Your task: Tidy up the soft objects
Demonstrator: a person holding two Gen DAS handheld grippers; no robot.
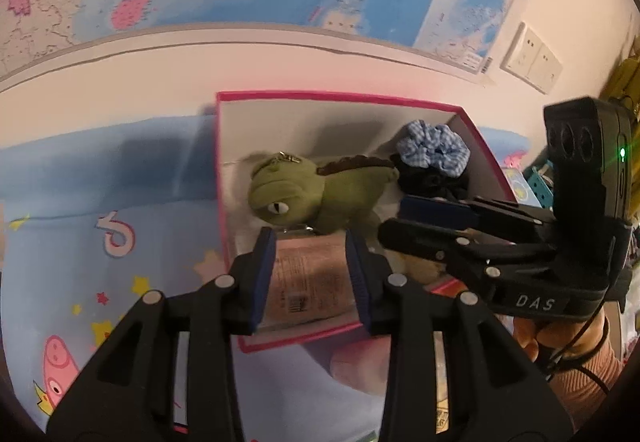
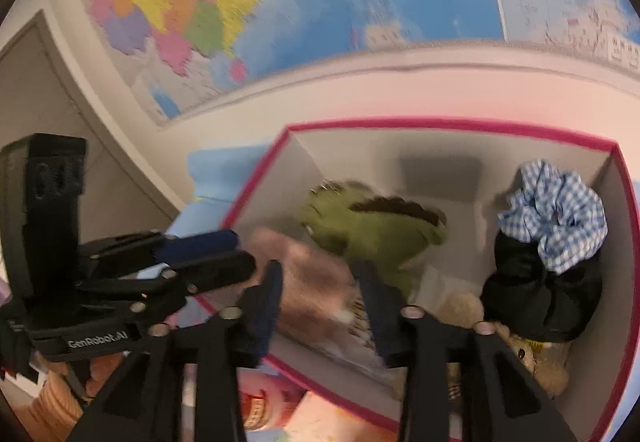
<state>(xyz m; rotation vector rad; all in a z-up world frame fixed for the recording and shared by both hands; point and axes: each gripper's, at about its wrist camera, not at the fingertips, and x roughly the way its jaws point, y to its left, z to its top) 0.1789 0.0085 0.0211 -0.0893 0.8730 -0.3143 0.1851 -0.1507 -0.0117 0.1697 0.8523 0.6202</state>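
Packet position decides the next move: the pinkish soft packet lies in the pink-rimmed box, against its near wall. It is straight ahead of the left gripper, with its long axis along the fingers. These jaws stand narrow around it, but I cannot tell if the pads press it. The right gripper hovers beside, half open and empty, nearer to the green frog plush. I judge the left hand is closer.
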